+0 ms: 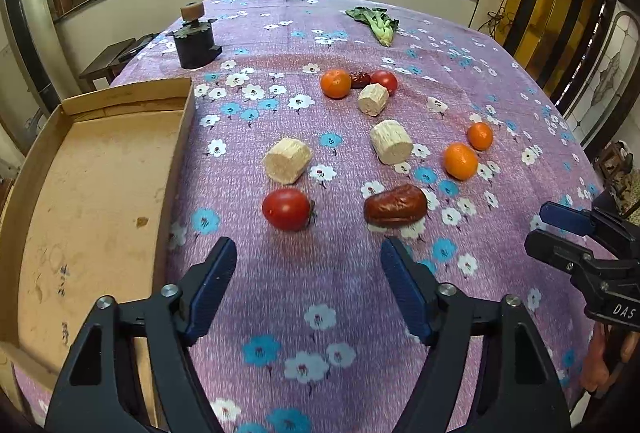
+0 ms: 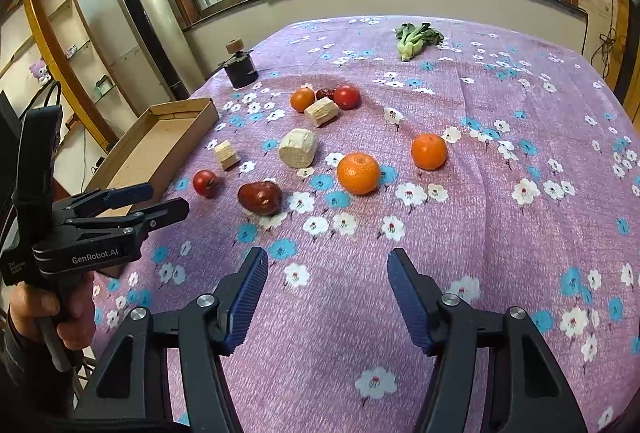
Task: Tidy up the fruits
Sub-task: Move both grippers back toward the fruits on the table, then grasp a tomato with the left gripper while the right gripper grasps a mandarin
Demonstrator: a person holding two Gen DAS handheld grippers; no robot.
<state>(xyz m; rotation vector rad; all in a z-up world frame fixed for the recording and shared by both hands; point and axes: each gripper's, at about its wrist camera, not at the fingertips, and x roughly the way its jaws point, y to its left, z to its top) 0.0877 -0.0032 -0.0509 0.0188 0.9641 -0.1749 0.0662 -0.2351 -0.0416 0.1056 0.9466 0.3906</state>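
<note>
left wrist — left gripper gaping, empty; right gripper agape, cardboard tray cropped.

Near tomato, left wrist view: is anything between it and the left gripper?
Nothing visible. The tomato lies just beyond the open left gripper, with only bare tablecloth between them.

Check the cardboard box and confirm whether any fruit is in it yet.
No. The cardboard box shows only its bare, stained floor; the fruit all lies on the floral tablecloth.

The shallow brown cardboard tray runs off the left wrist view's left edge. A small dark red fruit sits half hidden behind a pale cut stalk piece.
</note>
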